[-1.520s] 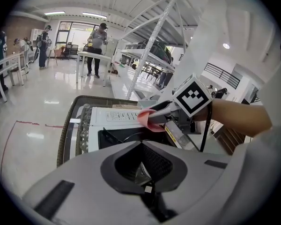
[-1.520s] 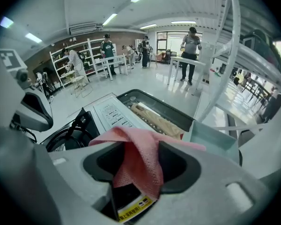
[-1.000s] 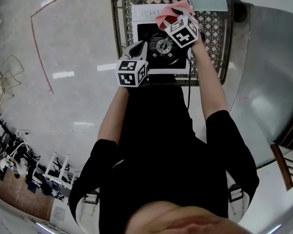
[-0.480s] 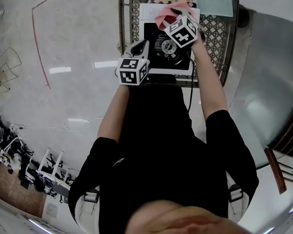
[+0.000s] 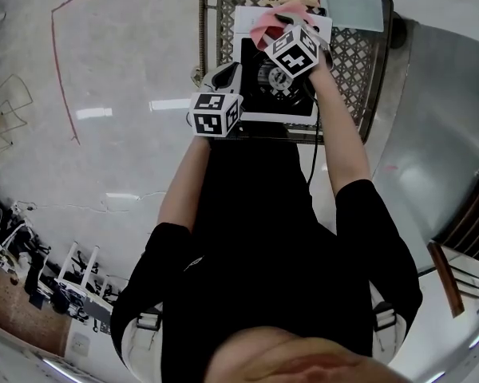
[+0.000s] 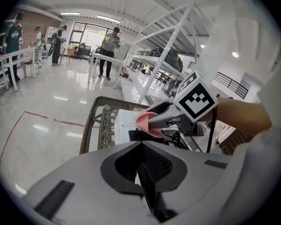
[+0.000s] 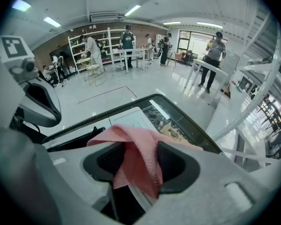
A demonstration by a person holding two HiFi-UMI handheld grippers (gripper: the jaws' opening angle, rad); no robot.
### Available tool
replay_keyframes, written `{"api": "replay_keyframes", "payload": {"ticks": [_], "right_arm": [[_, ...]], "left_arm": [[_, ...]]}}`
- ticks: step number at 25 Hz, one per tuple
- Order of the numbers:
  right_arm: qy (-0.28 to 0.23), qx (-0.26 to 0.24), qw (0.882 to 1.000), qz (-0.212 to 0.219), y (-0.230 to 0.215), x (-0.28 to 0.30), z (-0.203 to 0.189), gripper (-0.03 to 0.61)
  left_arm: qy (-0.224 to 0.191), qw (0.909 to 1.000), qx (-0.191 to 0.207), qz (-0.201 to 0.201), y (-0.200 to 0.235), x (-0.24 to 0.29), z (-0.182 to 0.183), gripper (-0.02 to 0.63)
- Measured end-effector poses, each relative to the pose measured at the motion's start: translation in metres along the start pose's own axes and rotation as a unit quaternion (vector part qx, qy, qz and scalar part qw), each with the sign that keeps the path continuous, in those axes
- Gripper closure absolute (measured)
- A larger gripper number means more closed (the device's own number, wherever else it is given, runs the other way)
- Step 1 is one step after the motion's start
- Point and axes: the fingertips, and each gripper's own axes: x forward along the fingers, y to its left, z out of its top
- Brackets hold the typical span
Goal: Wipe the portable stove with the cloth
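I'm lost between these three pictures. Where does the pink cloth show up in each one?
Head view: pink cloth, top centre, over the white stove.
Left gripper view: pink cloth mid-picture, pinched by the right tongs.
Right gripper view: pink cloth low centre, between those tongs.
Shared landmark: the white stove.

Lattice table [image 5: 353,61], white shelving [image 6: 174,34], distant people [image 7: 216,47]

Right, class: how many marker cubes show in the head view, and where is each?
2. One cube sits on the left tool, at the stove's near left corner. The other cube sits on the right tool, over the stove, beside the pink cloth. None seems hidden.
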Motion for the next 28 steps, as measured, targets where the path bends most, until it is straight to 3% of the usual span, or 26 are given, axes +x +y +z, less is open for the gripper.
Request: {"api": "replay_keyframes", "payload": {"ticks": [28], "right_arm": [[-0.004, -0.028, 0.999, 0.031, 0.028, 0.025, 0.045, 0.354]], "left_arm": [[-0.002, 0.9998, -0.014, 0.014, 0.038, -0.017, 0.003, 0.614]]}}
